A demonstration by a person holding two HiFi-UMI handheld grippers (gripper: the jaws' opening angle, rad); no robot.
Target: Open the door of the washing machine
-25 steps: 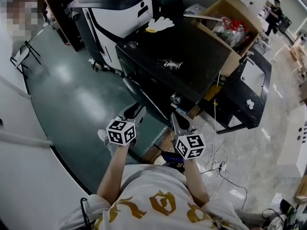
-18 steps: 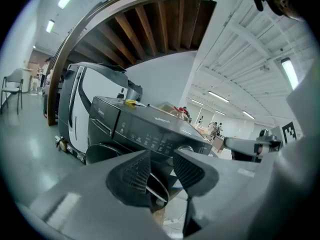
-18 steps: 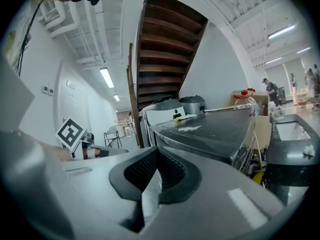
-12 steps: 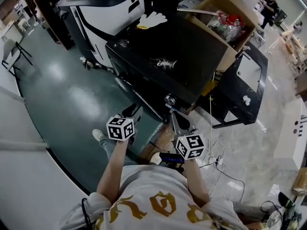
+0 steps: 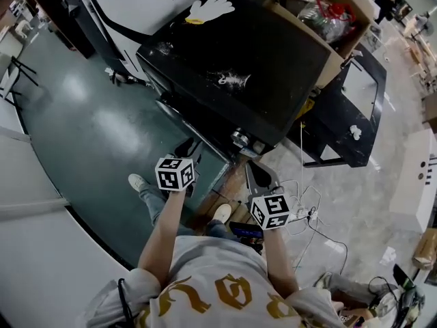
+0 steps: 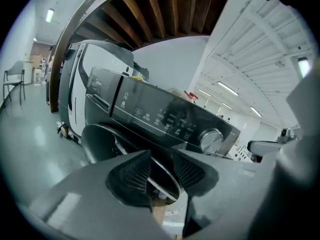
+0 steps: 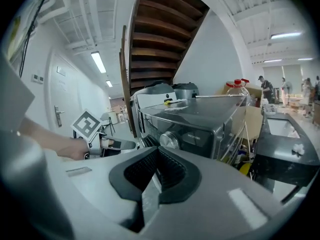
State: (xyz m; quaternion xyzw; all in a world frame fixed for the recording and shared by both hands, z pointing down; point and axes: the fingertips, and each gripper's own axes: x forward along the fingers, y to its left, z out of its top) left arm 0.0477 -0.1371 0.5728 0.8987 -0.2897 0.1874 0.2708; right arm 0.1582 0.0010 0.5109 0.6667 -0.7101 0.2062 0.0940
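Approach is the step in hand: the person stands in front of the washer (image 5: 239, 67) with both grippers held low before its front, neither touching it. The door (image 6: 100, 141), a round dark porthole under the control panel, sits on the front face to the left of the knob (image 6: 211, 140); whether it is latched or a little ajar I cannot tell. The left gripper (image 6: 160, 171) is aimed at it with its jaws partly apart and nothing held, the door's bright rim showing through the gap beyond them. The right gripper (image 7: 156, 169) hangs back by the knob side, jaws closed together on nothing. As I judge it, the task has barely begun. The next move calls for bringing the left jaws forward onto the door's edge or handle recess, closing on it, and pulling outward along the hinge's arc. The rim looks smooth and curved, so a shallow bite may slip; the right gripper seems unneeded unless the machine shifts.
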